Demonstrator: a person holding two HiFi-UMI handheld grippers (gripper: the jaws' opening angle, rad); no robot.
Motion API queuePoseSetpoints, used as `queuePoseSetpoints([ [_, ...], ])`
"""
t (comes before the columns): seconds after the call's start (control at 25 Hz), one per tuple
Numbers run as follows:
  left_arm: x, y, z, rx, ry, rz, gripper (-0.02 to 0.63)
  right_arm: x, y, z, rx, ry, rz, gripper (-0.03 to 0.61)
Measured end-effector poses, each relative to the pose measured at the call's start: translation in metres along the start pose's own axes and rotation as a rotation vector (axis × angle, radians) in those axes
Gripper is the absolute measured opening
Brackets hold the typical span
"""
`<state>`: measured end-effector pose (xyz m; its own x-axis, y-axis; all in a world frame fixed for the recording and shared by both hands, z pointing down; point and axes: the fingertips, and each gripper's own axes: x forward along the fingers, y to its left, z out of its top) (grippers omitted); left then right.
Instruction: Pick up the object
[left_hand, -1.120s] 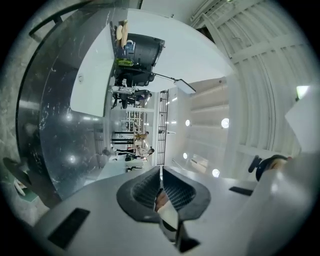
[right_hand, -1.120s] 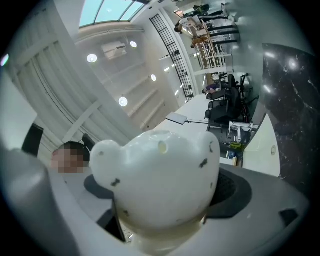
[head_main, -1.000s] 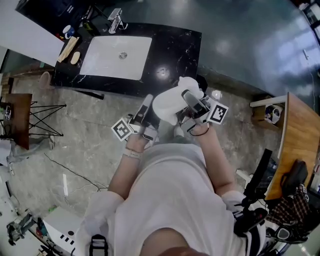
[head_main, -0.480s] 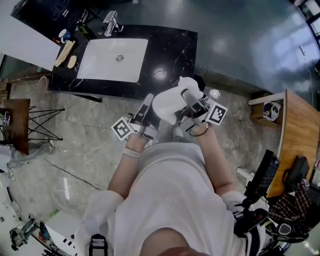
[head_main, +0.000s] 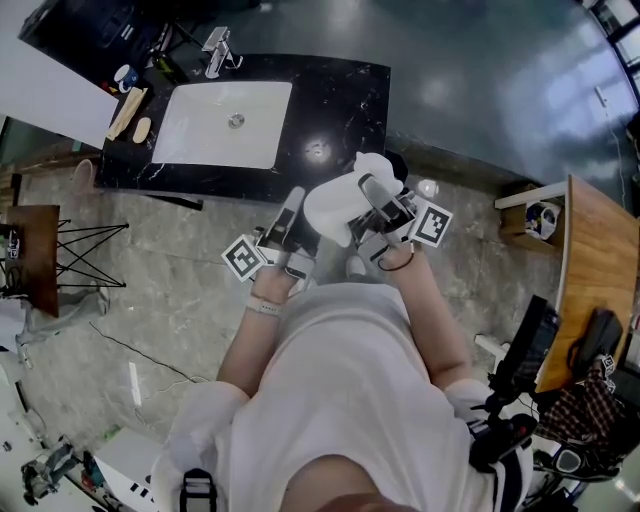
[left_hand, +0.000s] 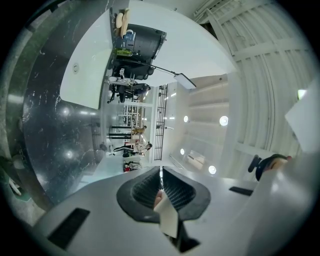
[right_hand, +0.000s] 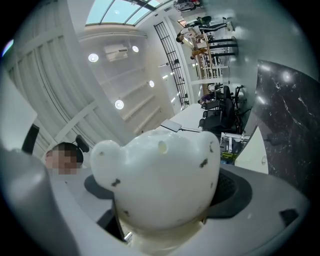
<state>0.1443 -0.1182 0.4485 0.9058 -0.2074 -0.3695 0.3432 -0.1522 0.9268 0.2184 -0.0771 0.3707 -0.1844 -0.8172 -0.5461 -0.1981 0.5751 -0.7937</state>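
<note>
The object is a white, rounded, lumpy thing held at chest height in the head view. My right gripper is shut on it. In the right gripper view, the object bulges out from the jaws and fills the middle, showing small dark specks and a tiny hole. My left gripper meets the object's left side. In the left gripper view, its ribbed pads are pressed together on a thin white flap. More of the white object looms at the right.
A black marble counter with a white sink and a tap stands ahead. At the right is a wooden table edge with a dark bag. A black wire frame stands on the stone floor at the left.
Both grippers keep their hold on the white object in nearly the same place. The counter has drifted slightly left in the head view as the head turned.
</note>
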Motion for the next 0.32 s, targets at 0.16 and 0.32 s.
queuePoseSetpoints([
  [0.16,0.0017,0.0008,-0.0008,0.002,0.000,-0.001,0.008,-0.0020,-0.0014,0.0029,0.001,-0.001,-0.007,0.497],
  [0.32,0.0075,0.0001,-0.0023,-0.004,-0.004,-0.011,0.008,-0.0021,-0.0018,0.0080,-0.010,0.006,-0.010,0.497],
])
